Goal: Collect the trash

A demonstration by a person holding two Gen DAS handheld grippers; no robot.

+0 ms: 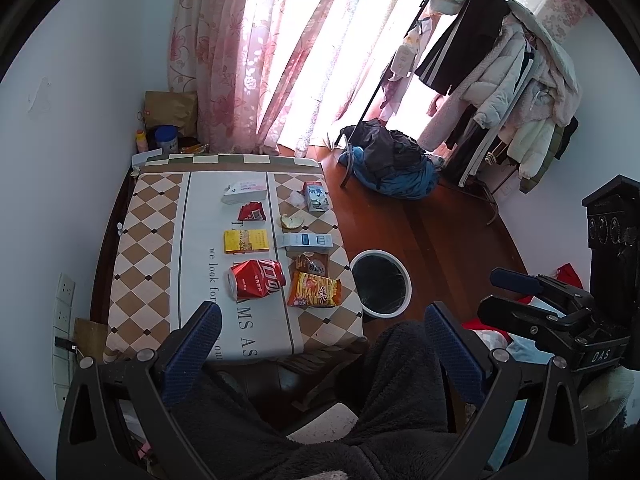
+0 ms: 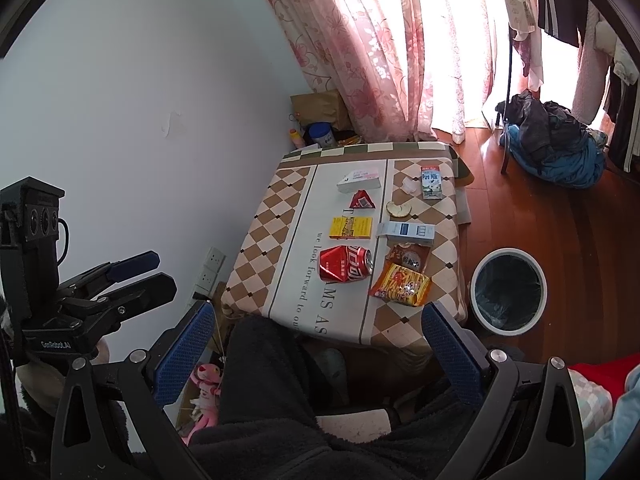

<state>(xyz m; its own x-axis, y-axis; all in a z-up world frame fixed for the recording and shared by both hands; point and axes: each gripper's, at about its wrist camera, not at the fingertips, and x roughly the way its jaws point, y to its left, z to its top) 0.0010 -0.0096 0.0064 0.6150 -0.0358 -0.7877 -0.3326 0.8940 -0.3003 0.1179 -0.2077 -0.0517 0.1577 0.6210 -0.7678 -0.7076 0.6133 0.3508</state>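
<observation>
Trash lies on a small table with a checkered cloth (image 1: 136, 256) (image 2: 260, 248): a crushed red cola can (image 1: 256, 279) (image 2: 346, 266), an orange snack bag (image 1: 315, 290) (image 2: 401, 284), a brown wrapper (image 1: 313, 263), a yellow box (image 1: 246, 241) (image 2: 350, 227), a blue-white box (image 1: 307, 241) (image 2: 407, 232), a red wrapper (image 1: 252, 213), a white box (image 1: 244, 192), a milk carton (image 1: 316, 196) (image 2: 431, 182) and a fruit peel (image 1: 291, 221). A white bin with a black liner (image 1: 382, 282) (image 2: 508, 289) stands right of the table. My left gripper (image 1: 324, 344) and right gripper (image 2: 316, 344) are open and empty, held above dark-clad knees short of the table.
A pile of clothes (image 1: 394, 164) lies on the wood floor under a clothes rack (image 1: 500, 80). Pink curtains (image 1: 248, 52) hang behind the table. Bottles and a paper bag (image 1: 170, 114) sit in the far corner. Wall sockets (image 1: 62, 320) are at left.
</observation>
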